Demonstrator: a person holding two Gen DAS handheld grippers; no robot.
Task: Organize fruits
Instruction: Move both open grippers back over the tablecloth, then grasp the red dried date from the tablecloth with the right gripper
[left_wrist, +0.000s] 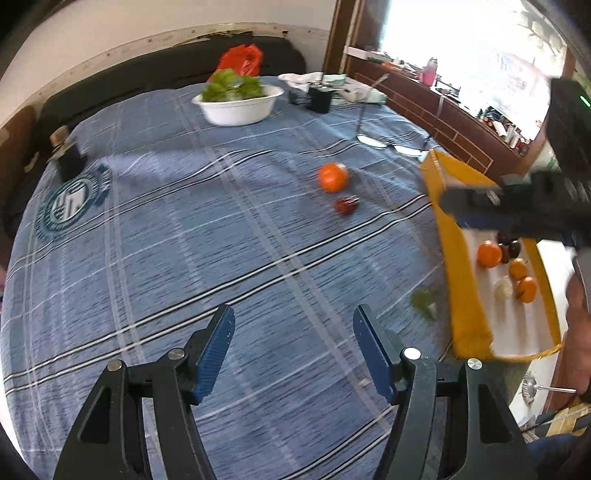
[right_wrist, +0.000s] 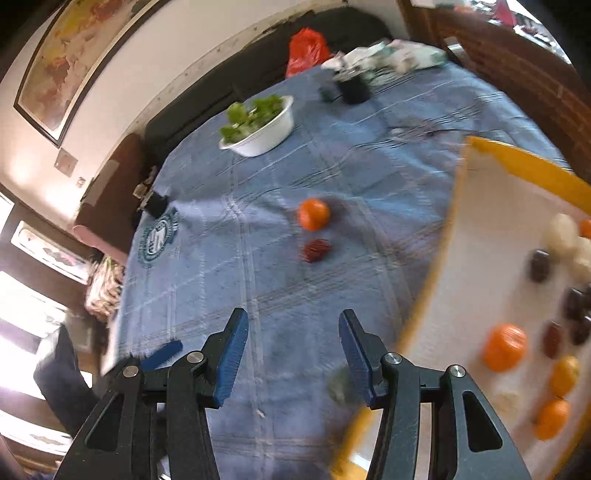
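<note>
The blue plaid tablecloth (left_wrist: 184, 240) fills both views, spread across the whole table; at its right edge sits the yellow-rimmed tray (left_wrist: 465, 295) with its white floor, already carrying several fruits — oranges, smaller yellow-orange ones, dark plum-like pieces and something pale, too blurred to name. Toward the far side stands the white bowl (left_wrist: 240, 107) heaped with green leaves; a red plastic bag (left_wrist: 242, 59) lies beyond it, off the cloth.

Out on the open cloth, well apart from the tray, a loose orange (left_wrist: 333, 177) sits with a small dark red fruit (left_wrist: 347, 205) just beside it on the near side; a smeared green scrap (left_wrist: 424, 302) lies just beside the tray's outer wall — possibly a leaf.

The left gripper (left_wrist: 293, 345) hangs over bare cloth, blue pads parted, nothing between them; the right gripper (right_wrist: 293, 349) hangs beside the tray's near corner, likewise spread and empty; its dark body crosses above the tray in the left wrist view. A dark jar (left_wrist: 68, 158) stands at the far left edge, next to the round blue emblem (left_wrist: 74, 203) printed on the cloth.
</note>
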